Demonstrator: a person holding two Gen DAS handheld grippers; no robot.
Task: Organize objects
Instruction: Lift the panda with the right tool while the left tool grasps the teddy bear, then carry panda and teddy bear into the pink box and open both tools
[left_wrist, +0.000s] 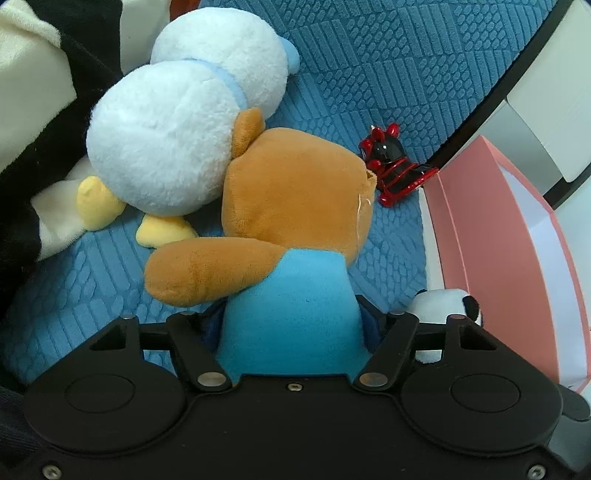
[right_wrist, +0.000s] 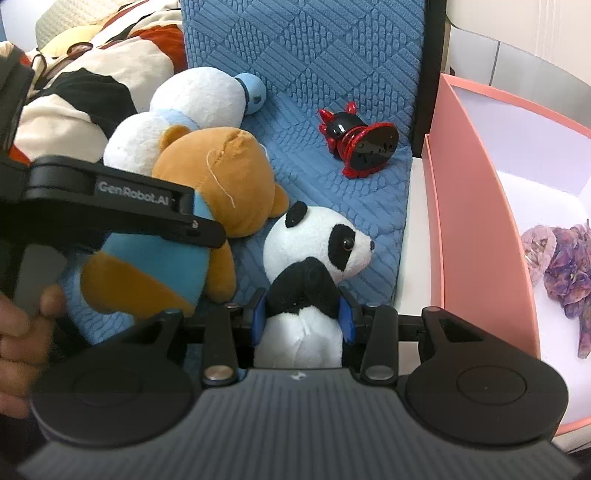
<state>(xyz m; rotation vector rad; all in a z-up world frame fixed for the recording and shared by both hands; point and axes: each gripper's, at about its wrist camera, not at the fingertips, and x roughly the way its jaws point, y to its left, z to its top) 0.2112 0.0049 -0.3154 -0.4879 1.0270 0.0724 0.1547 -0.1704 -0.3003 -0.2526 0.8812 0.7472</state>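
My left gripper (left_wrist: 293, 321) is shut on the blue body of a brown teddy bear (left_wrist: 295, 199), which lies on the blue mat (left_wrist: 369, 74). The bear (right_wrist: 221, 177) and the left gripper (right_wrist: 201, 225) also show in the right wrist view. My right gripper (right_wrist: 303, 314) is shut on the body of a plush panda (right_wrist: 314, 240), to the right of the bear; the panda also shows in the left wrist view (left_wrist: 443, 302). A white plush duck (left_wrist: 166, 147) lies against the bear's head.
A red and black figurine (right_wrist: 358, 147) lies on the mat beyond the panda. A pink box (right_wrist: 480, 221) stands open at the right with purple dried flowers (right_wrist: 565, 266) inside. Patterned bedding (right_wrist: 74, 92) lies at the left.
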